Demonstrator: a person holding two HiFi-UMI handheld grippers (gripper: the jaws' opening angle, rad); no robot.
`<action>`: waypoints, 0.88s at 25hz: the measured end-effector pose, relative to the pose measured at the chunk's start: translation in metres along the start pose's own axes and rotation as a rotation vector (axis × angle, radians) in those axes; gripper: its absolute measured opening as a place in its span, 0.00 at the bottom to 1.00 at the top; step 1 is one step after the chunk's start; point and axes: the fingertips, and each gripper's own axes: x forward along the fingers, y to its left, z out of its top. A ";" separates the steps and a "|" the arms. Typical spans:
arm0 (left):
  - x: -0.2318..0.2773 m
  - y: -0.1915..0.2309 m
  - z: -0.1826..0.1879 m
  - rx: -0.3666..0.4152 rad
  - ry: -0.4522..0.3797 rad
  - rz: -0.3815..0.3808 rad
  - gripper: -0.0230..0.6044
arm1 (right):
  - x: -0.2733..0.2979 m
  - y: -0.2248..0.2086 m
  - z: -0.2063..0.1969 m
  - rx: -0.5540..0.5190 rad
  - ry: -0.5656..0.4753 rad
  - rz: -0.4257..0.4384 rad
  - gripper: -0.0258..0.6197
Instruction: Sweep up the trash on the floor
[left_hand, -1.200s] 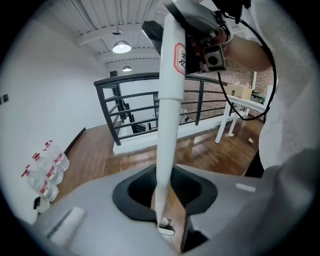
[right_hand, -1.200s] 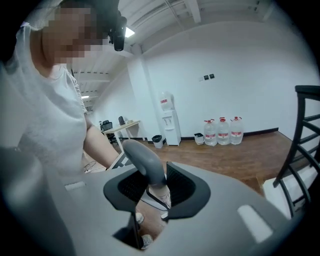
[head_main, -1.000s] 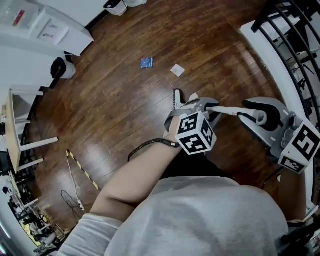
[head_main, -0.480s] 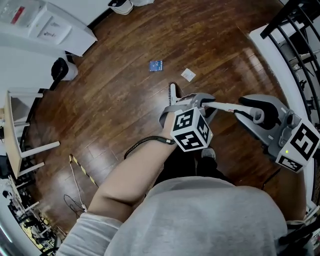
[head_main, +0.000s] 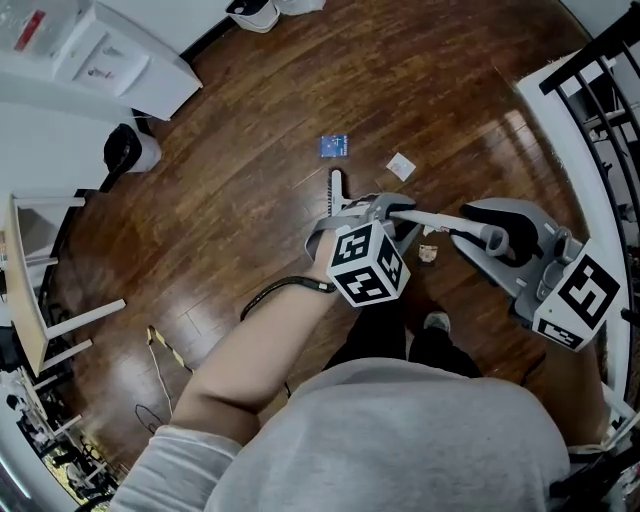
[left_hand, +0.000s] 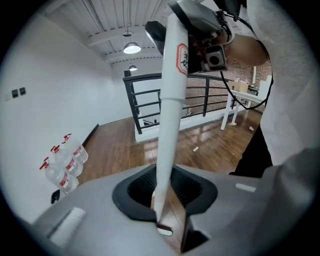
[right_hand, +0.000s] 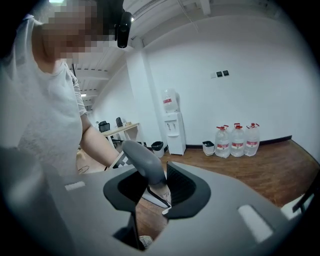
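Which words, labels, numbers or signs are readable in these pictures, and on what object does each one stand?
Nothing reads clearly.
Red emblem on the white broom handle: too blurred.
Labels on the water bottles: too small.
Red label and sheets on the white cabinet: blurred.
Marker cubes: square patterns only, no words.

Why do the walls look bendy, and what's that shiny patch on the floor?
Left gripper view: the wide lens bends the room round, corners black, ceiling lamp glares. Right gripper view: same bending. Head view: the floor shines at upper right.
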 end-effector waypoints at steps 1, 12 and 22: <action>-0.004 0.006 -0.004 0.010 0.003 -0.001 0.17 | 0.006 0.000 0.003 -0.002 0.000 -0.001 0.21; -0.008 0.043 -0.021 0.043 0.063 0.036 0.17 | 0.029 -0.015 0.011 -0.019 -0.081 -0.012 0.21; 0.020 0.077 -0.058 0.121 0.170 -0.051 0.17 | 0.063 -0.053 -0.015 0.025 -0.093 -0.060 0.21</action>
